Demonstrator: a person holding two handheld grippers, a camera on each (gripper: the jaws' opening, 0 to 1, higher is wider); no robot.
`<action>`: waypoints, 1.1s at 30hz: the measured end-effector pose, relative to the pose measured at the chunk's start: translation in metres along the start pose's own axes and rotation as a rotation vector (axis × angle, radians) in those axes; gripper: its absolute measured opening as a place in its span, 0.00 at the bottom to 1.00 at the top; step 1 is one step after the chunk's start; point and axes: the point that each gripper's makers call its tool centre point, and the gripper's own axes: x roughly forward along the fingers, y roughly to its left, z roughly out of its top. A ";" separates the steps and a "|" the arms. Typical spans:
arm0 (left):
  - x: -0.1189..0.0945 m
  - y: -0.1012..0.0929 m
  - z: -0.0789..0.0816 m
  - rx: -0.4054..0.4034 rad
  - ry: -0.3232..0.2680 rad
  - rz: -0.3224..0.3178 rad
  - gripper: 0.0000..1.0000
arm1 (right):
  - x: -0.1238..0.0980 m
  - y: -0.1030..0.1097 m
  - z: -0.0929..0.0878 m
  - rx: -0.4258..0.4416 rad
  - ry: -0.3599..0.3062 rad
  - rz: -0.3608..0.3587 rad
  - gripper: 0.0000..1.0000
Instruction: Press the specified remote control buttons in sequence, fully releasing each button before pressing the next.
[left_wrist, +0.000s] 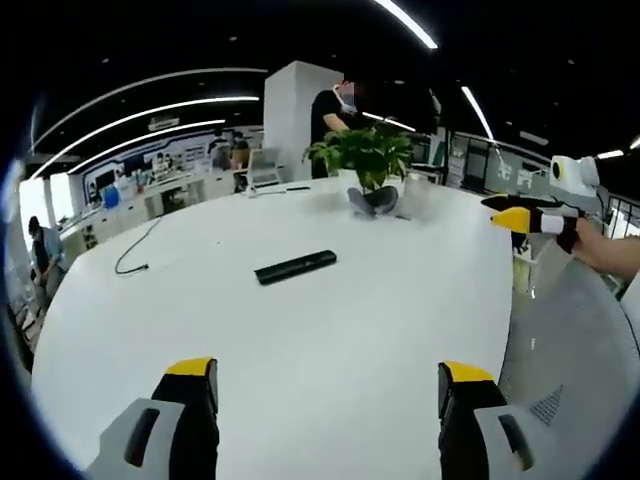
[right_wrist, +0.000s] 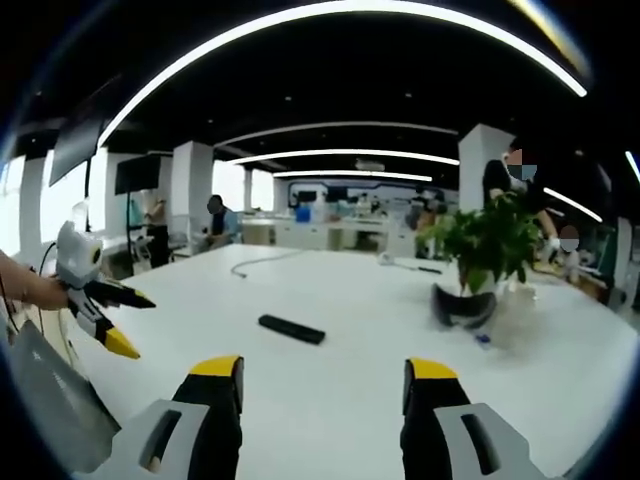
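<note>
A black remote control (left_wrist: 295, 267) lies flat on the white table (left_wrist: 250, 330), well ahead of my left gripper (left_wrist: 327, 375), whose yellow-tipped jaws stand wide apart with nothing between them. The same remote (right_wrist: 291, 329) shows in the right gripper view, ahead and slightly left of my right gripper (right_wrist: 326, 375), also open and empty. The right gripper (left_wrist: 540, 218) appears at the right edge of the left gripper view, held by a hand above the table's edge. At the left of the right gripper view, the left gripper (right_wrist: 105, 315) is held by a hand.
A potted green plant (left_wrist: 368, 160) stands at the far side of the table. A black cable (left_wrist: 135, 255) trails across the table's far left. A person (left_wrist: 335, 110) stands behind the plant. Desks and other people fill the office beyond.
</note>
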 end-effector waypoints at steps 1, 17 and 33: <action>0.003 -0.002 0.000 0.001 0.000 -0.007 0.94 | 0.000 0.000 0.000 0.000 -0.001 0.000 0.63; 0.046 -0.013 -0.003 0.023 0.064 -0.100 0.93 | -0.001 0.000 0.000 -0.003 0.001 0.000 0.62; 0.073 0.010 -0.003 0.015 0.129 -0.145 0.91 | 0.000 0.002 -0.002 -0.016 0.018 0.011 0.56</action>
